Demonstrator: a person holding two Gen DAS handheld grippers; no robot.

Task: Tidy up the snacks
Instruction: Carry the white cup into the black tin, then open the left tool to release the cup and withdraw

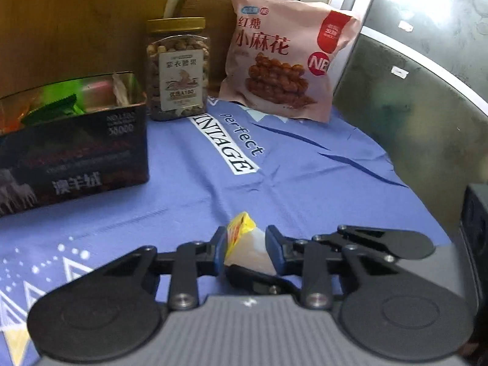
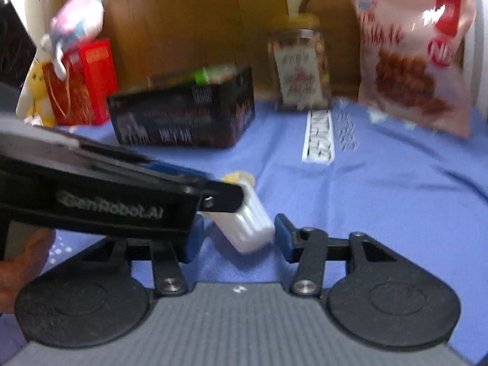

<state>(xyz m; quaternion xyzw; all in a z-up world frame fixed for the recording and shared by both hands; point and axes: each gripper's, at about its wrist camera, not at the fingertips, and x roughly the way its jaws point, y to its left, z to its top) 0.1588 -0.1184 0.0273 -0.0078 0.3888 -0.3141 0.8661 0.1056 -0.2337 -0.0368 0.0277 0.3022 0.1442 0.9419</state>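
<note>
A small snack packet [image 1: 244,244], white with a yellow end, sits between the blue pads of my left gripper [image 1: 245,244], which is shut on it just above the blue cloth [image 1: 305,167]. In the right wrist view the left gripper [image 2: 238,186] reaches in from the left and pinches the packet's [image 2: 250,222] yellow end. The white body lies between the pads of my right gripper [image 2: 238,239]. Its right pad is close to the packet and there is a gap on the left, so it stands open. An open black tin [image 1: 73,152] [image 2: 183,113] with wrapped snacks stands at the left.
A nut jar with a gold lid [image 1: 178,70] [image 2: 300,64] and a pink snack bag [image 1: 286,58] [image 2: 411,55] stand at the back against a wooden panel. A red box [image 2: 82,82] and plush toys [image 2: 76,21] are at far left. A hand [image 2: 18,259] grips the left tool.
</note>
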